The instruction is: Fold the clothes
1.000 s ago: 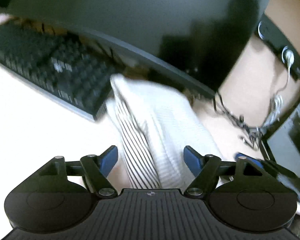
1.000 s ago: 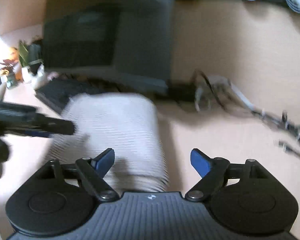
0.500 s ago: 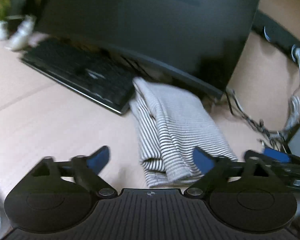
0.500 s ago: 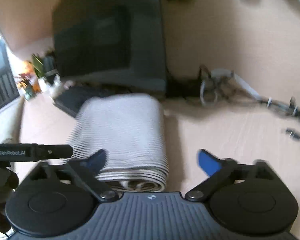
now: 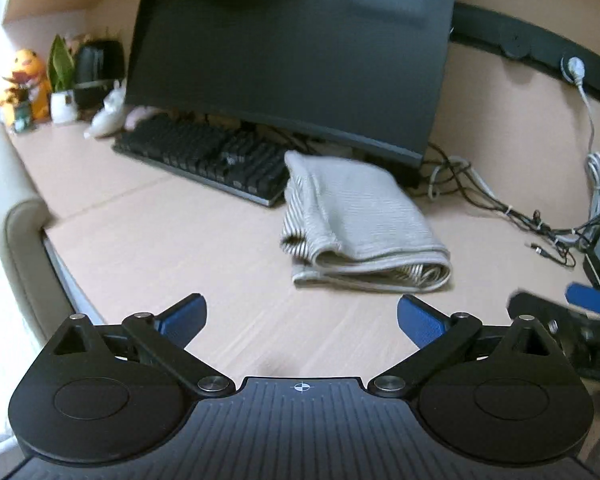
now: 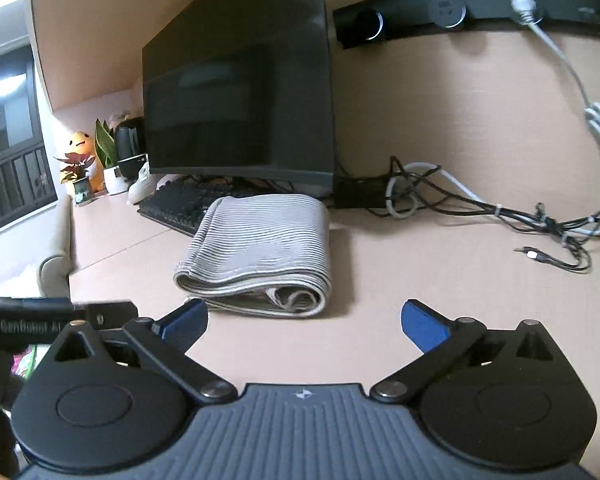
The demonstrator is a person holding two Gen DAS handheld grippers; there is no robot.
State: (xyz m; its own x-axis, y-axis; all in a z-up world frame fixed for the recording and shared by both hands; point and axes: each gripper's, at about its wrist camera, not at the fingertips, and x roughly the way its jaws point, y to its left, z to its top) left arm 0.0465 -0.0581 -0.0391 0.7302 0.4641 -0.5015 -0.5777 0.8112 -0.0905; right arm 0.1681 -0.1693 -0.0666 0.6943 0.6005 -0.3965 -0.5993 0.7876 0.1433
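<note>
Right now my left gripper (image 5: 302, 314) and my right gripper (image 6: 305, 318) both stand spread apart, holding nothing, low in each frame. At frame centre the folded striped garment (image 6: 260, 248) lies flat on the desk (image 6: 440, 280), its long axis running from my fingers toward the monitor (image 6: 240, 92), layered open end facing me, far left corner touching the keyboard (image 5: 208, 156).
</note>
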